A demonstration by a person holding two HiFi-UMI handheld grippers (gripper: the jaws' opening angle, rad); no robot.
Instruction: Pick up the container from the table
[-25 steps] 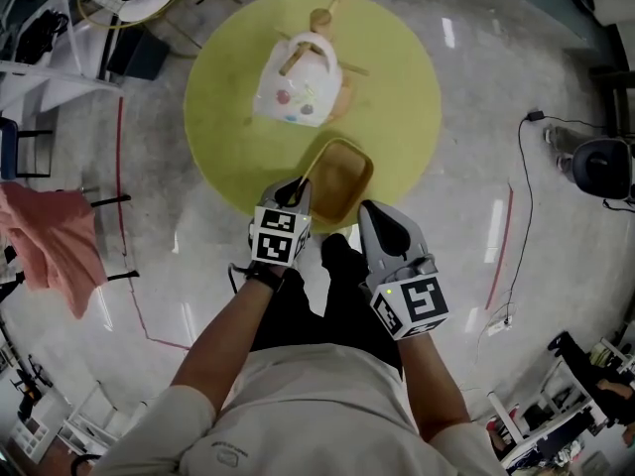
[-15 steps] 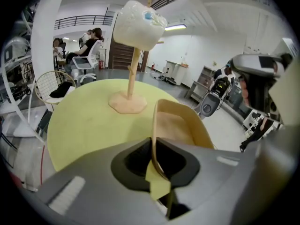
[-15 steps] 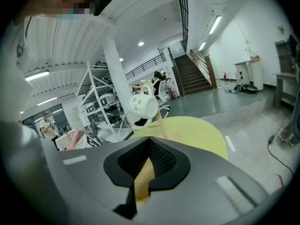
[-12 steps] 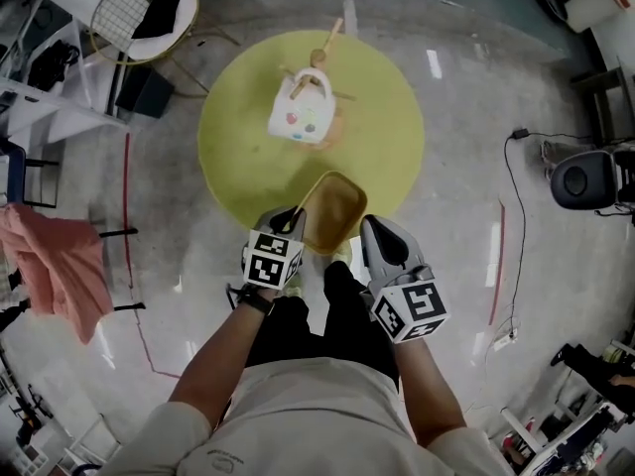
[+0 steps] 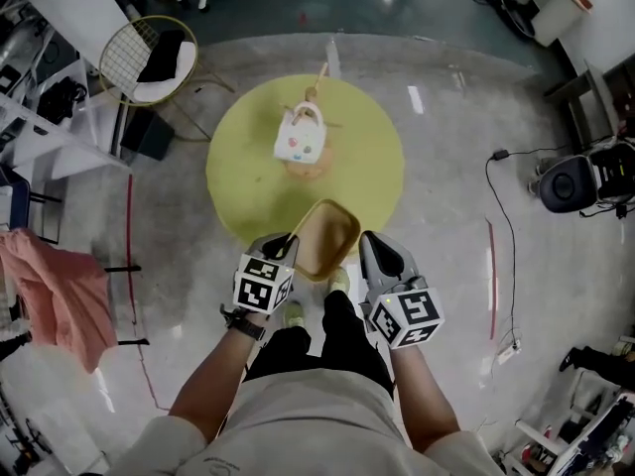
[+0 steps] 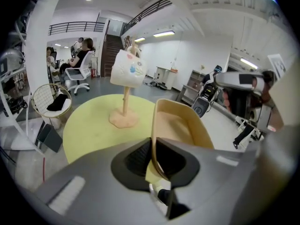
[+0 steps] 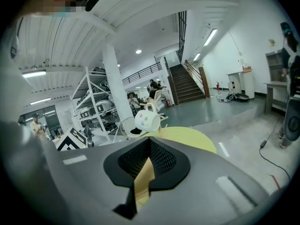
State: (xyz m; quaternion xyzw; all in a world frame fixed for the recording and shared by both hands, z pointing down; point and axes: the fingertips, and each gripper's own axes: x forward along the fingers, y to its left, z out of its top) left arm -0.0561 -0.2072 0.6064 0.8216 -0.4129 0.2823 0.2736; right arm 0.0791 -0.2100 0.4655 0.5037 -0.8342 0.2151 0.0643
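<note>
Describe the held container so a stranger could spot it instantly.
Start at the round yellow table. At its near edge, clamped by the left tongs, is a shallow tan container with rounded corners. Unlike the white bag hanging on a stand mid-table, it is low, open-topped and empty.

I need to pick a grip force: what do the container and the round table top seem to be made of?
The container looks like thin bent wood or plastic, matte tan: slim curved wall, no gloss. The table top looks painted or laminated, flat yellow-green, even colour; what's beneath can't be told.
</note>
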